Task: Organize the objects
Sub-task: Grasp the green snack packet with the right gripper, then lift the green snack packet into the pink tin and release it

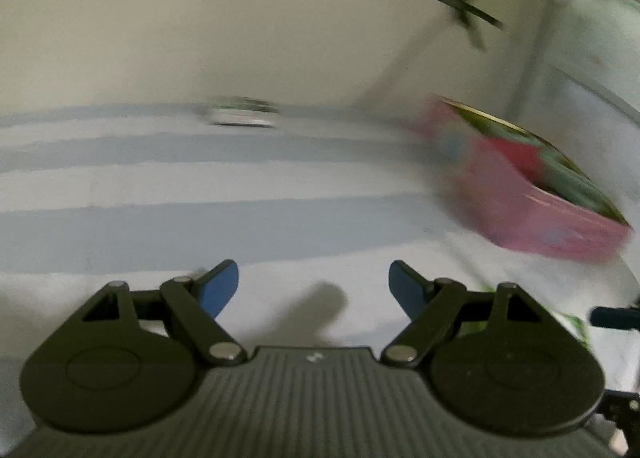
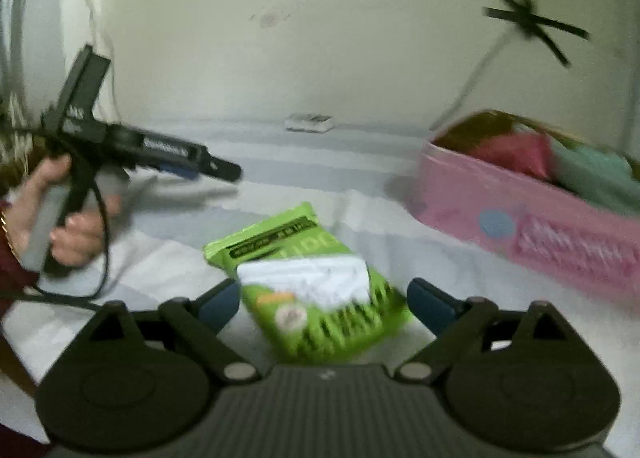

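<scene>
right wrist view: my right gripper (image 2: 322,304) stands wide around the green packet (image 2: 304,278) (not pinching), pink box (image 2: 520,230) right; my left gripper (image 1: 314,286) wide, empty.

Soft, even indoor light fills both wrist views, leaving the pale wall (image 1: 200,26) flat and without glare. A faint shadow (image 1: 320,306) falls on the striped cloth (image 1: 160,186) ahead of the left camera. Motion blur smears the pink box (image 1: 520,198) and the green packet (image 2: 316,290). Fisheye distortion bows the cloth's stripes, and dark vignetting clips the upper corners of both views.
</scene>
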